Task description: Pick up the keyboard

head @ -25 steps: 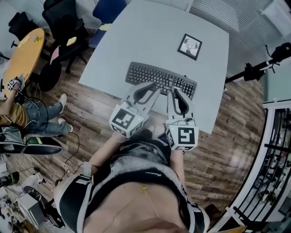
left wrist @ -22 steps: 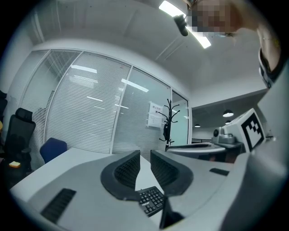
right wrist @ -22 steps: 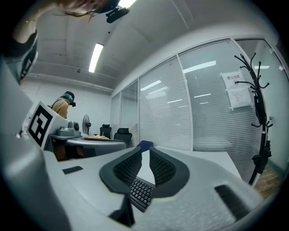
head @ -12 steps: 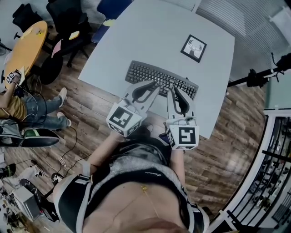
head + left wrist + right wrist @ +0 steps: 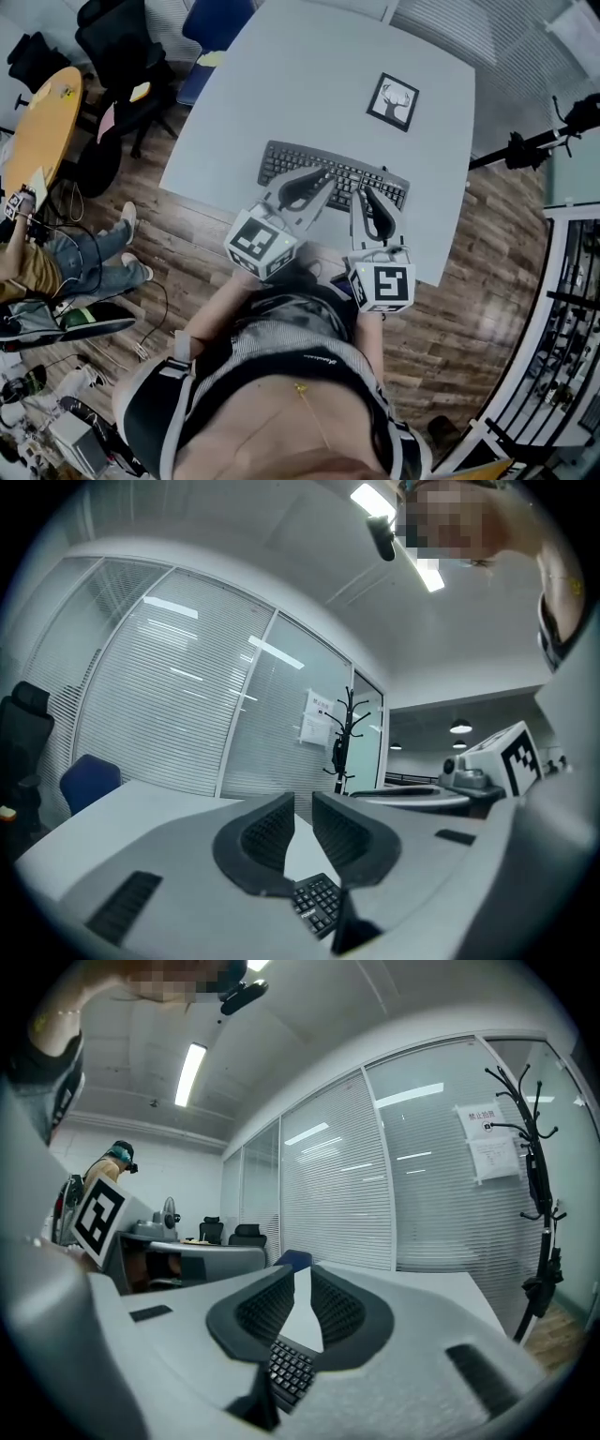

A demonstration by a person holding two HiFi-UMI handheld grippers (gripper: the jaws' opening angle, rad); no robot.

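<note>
Pale grey table (image 5: 281, 84) on wood-plank floor (image 5: 469, 281). 2 items on top: black keyboard (image 5: 281, 161) near front edge; framed deer picture (image 5: 393, 101) farther back, apart from keyboard.

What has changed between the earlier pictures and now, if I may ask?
Both the left hand-held gripper and the right hand-held gripper moved forward, farther over the keyboard. Nothing was grasped: each pair of jaws stands narrowly apart above the keys. The keyboard lies flat on the table as before, and the framed picture has not moved.
</note>
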